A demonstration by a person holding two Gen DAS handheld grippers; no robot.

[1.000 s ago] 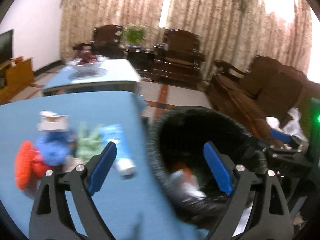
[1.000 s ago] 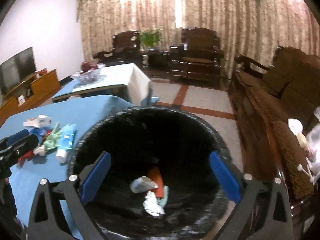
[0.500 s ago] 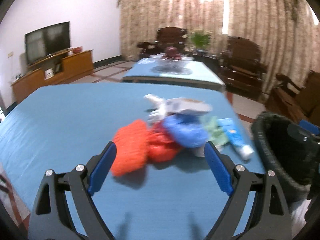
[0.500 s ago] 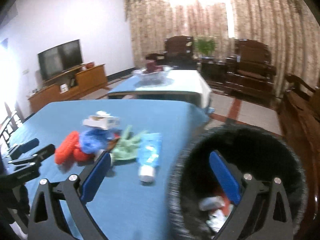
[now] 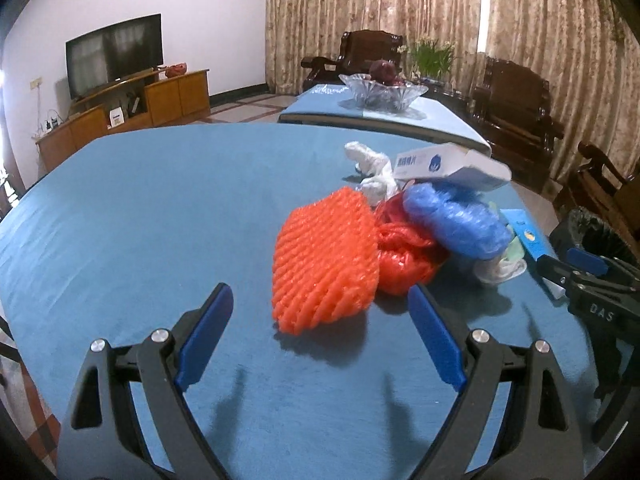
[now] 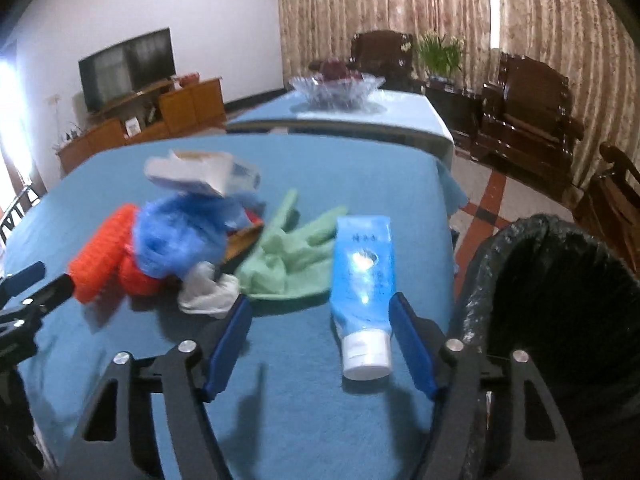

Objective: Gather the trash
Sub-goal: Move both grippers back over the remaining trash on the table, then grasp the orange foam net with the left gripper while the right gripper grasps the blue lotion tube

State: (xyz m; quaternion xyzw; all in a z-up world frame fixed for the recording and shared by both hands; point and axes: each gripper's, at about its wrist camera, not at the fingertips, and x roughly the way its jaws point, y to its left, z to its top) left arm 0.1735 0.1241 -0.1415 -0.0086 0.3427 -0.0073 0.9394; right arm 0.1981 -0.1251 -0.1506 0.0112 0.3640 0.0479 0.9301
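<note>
A heap of trash lies on the blue table [image 5: 140,220]. In the left wrist view my left gripper [image 5: 320,304] stands open just short of an orange foam net [image 5: 324,264], with a red bag [image 5: 404,256], a blue bag [image 5: 452,220] and a white carton [image 5: 448,164] behind. In the right wrist view my right gripper [image 6: 320,312] hovers over the cap end of a blue tube [image 6: 364,280]; its jaws are closing, and the pads do not press on the tube. A green glove [image 6: 288,256] and white wrap [image 6: 208,292] lie to the tube's left.
A black-lined trash bin [image 6: 560,320] stands off the table's right edge. Beyond is a second table with a glass fruit bowl [image 5: 380,90], dark wooden armchairs [image 5: 516,108], a TV [image 5: 114,54] on a wooden cabinet, and curtains. My right gripper [image 5: 580,276] shows at the left wrist view's right edge.
Both grippers swung left from over the trash bin to the table. The left now faces the orange net; the right came down over the blue tube with narrower jaws.
</note>
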